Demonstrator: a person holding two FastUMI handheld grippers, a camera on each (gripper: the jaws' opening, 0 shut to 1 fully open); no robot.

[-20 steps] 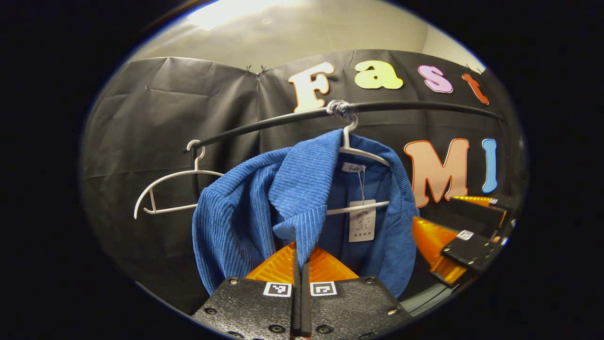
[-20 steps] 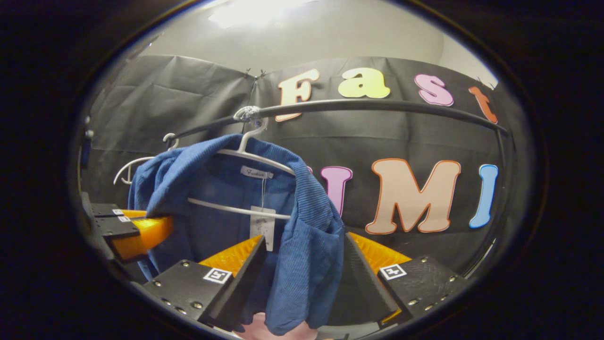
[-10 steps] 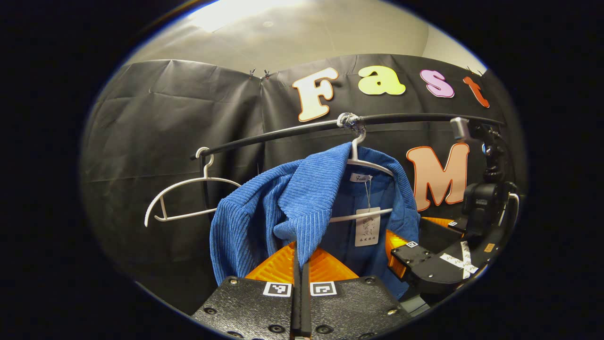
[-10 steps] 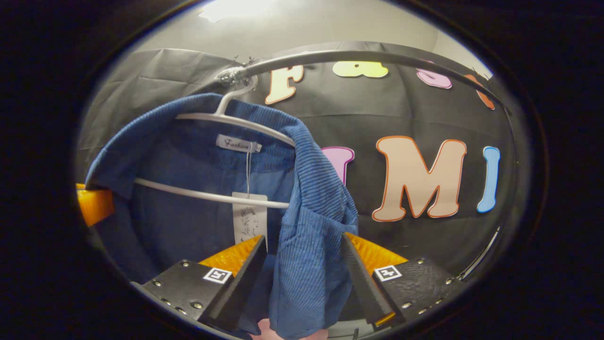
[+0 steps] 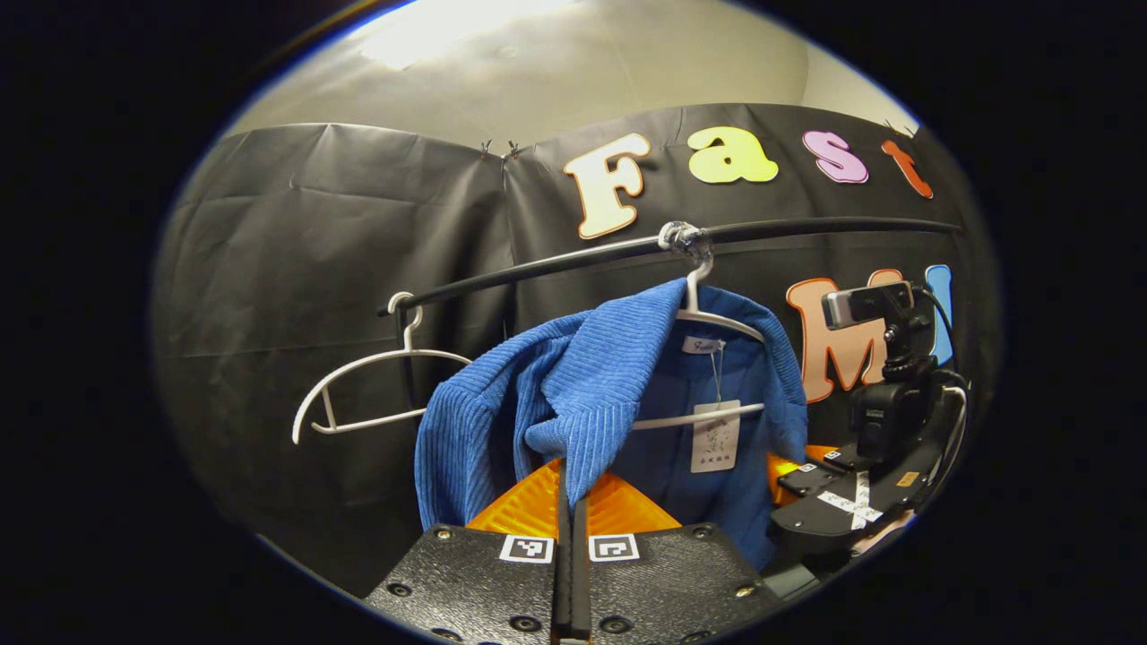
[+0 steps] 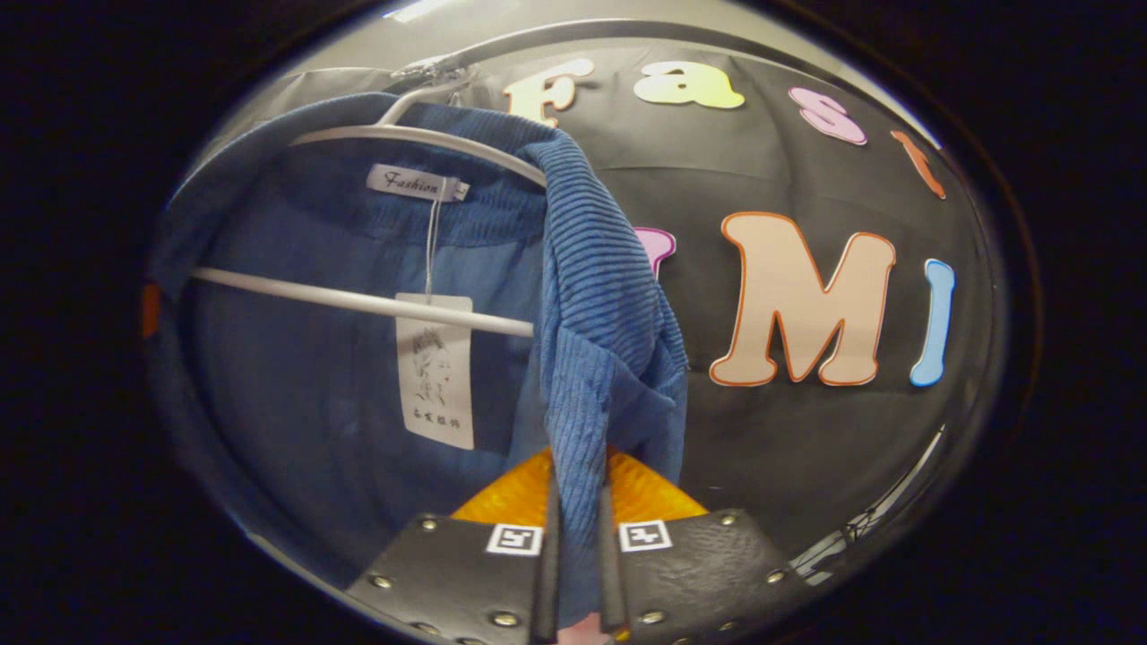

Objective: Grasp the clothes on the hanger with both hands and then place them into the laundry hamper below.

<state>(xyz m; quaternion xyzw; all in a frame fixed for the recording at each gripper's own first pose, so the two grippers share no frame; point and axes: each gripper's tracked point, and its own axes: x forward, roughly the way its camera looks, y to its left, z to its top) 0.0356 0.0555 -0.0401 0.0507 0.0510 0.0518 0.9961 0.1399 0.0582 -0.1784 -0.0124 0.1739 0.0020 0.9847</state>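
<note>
Each tool pinches one front edge of the blue jacket, left tool and right tool at 6 o'clock, ready to pull it off the hanger.

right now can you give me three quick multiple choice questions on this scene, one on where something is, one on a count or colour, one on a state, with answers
1. Where does the blue corduroy garment hang?
A. on a white hanger on the black rail
B. on a hook on the wall
C. folded on a shelf

2. How many white hangers are on the rail in the left gripper view?
A. one
B. two
C. four

3. What is the right gripper doing?
A. open, well away from the cloth
B. shut on the garment's front edge
C. holding the paper tag

Answers:
1 A: the loaded hanger hooks over the rail, cloth draped on it.
2 B: an empty hanger hangs beside the loaded one.
3 B: both fingers press a fold of blue cloth in the right gripper view; the paper tag dangles free to the side.
</note>
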